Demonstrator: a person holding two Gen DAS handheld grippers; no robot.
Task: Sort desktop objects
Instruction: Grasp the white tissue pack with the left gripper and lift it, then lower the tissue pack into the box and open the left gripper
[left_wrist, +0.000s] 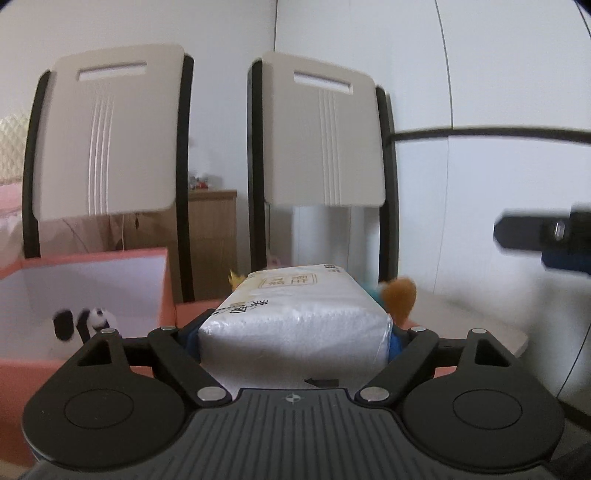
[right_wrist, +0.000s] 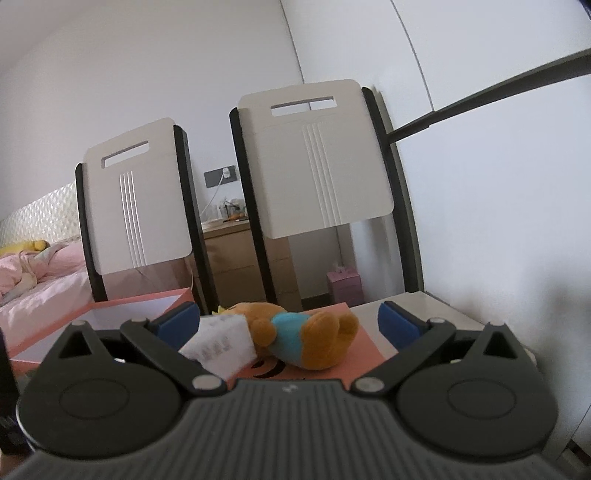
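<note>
My left gripper (left_wrist: 293, 338) is shut on a white tissue pack (left_wrist: 295, 314) with printed characters, held above the table. A pink box (left_wrist: 162, 291) with a white inside stands open at the left, and a small panda toy (left_wrist: 86, 321) lies in it. A brown plush bear in a blue shirt (right_wrist: 299, 338) lies on the pink box lid (right_wrist: 362, 354); its brown part also shows behind the pack (left_wrist: 399, 297). My right gripper (right_wrist: 288, 325) is open and empty, just in front of the bear. The tissue pack's far end (right_wrist: 219, 345) shows at its left finger.
Two folding chairs (left_wrist: 110, 129) (left_wrist: 325, 129) stand behind the table against a white wall. The right gripper's body (left_wrist: 543, 236) shows at the right edge of the left wrist view. A wooden nightstand (right_wrist: 229, 258) and a bed (right_wrist: 37, 288) are beyond.
</note>
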